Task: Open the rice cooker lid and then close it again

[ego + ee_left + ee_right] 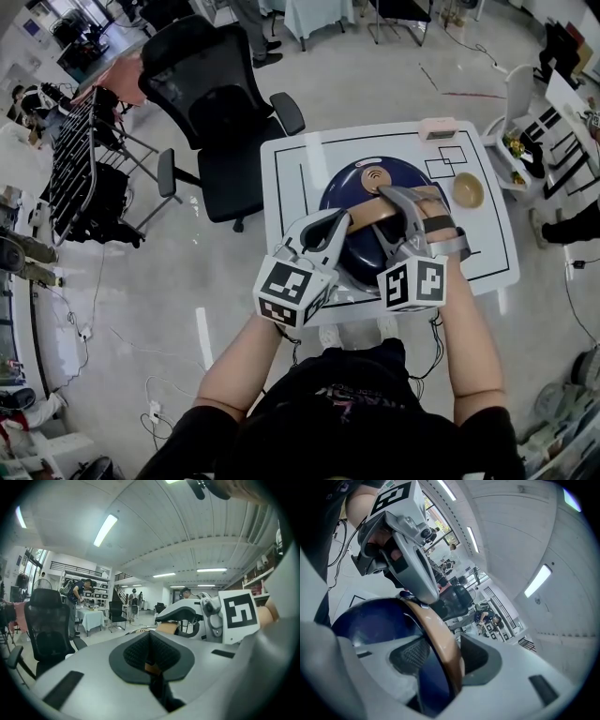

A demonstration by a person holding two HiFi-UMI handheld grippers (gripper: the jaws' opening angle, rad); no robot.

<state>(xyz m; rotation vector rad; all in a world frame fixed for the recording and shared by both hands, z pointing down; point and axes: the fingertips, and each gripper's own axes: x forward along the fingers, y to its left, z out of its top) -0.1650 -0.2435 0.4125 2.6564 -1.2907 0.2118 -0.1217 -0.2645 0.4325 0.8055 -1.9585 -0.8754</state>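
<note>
On the left, my left gripper [343, 220] is pinched fully closed and empty, its tip set against the left end of the tan handle [373, 214]. The rice cooker [361, 269] stands on the white table [291, 159] with its lid [356, 178] down, so I judge opening and re-closing both lie ahead. My right gripper [405, 199], jaws wide, clasps the handle across its breadth. Both forearms reach forward, grippers tipped slightly down.

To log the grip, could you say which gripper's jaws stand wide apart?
The right gripper, jaws around the tan handle; on the left gripper they are closed together.
</note>
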